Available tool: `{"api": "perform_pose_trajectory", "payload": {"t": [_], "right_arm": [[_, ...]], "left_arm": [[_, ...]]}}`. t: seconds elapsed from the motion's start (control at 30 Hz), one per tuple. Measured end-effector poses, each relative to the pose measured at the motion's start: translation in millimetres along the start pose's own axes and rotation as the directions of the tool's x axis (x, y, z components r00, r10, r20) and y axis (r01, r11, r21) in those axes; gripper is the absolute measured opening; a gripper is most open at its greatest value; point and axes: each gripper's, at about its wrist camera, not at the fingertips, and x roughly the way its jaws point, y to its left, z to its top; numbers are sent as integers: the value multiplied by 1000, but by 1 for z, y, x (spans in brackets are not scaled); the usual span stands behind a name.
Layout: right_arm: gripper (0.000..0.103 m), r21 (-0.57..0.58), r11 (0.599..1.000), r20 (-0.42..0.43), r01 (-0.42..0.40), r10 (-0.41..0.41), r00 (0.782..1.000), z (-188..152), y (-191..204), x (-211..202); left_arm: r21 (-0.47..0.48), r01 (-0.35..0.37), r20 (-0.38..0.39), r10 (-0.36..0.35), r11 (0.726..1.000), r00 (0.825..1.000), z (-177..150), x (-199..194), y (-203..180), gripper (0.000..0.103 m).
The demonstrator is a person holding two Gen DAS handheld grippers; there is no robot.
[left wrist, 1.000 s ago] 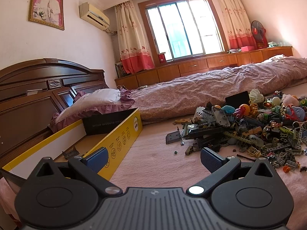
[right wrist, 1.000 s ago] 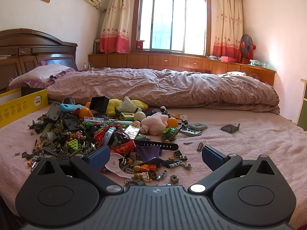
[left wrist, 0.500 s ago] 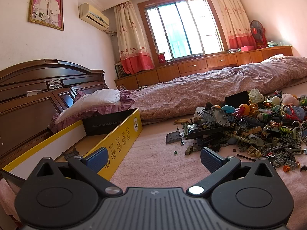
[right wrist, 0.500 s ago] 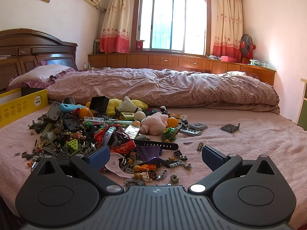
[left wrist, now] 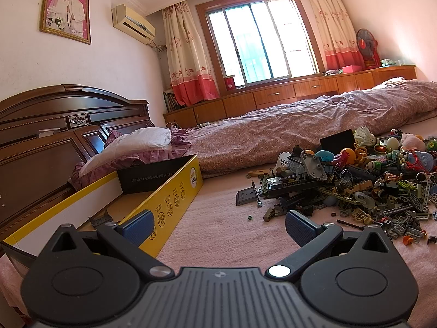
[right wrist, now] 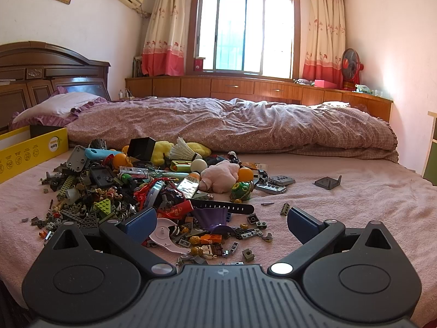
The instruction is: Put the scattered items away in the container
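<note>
Almost nothing is tidied yet. A big pile of toys [right wrist: 153, 188] is spread on the pink bed cover [right wrist: 355, 205], with bricks, balls, a pink plush [right wrist: 222, 176] and a shuttlecock [right wrist: 183, 151] mixed in. The yellow box [left wrist: 166, 205] is seen at the left, near the headboard [left wrist: 41, 136], and only one small dark piece [left wrist: 99, 220] is seen inside. The left gripper [left wrist: 218, 225] is held wide and empty beside the box. The right gripper [right wrist: 221, 222] is held wide and empty over the near edge of the pile. Nearly all the toys are left to be moved.
</note>
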Motion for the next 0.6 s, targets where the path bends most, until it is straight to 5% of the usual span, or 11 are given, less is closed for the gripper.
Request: {"api": "perform_pose_trajectory", "payload": {"t": [0.43,0.6], "right_arm": [[103,2,1000,2,-1,1,1000,0,-1,0],[103,1,1000,6,0,0,1000,0,0,1]], "left_arm": [[43,-45,-4,45,998,999,0,1,-6,103],[-13,-26,26,26,1000,999,-1,-3,4,103]]}}
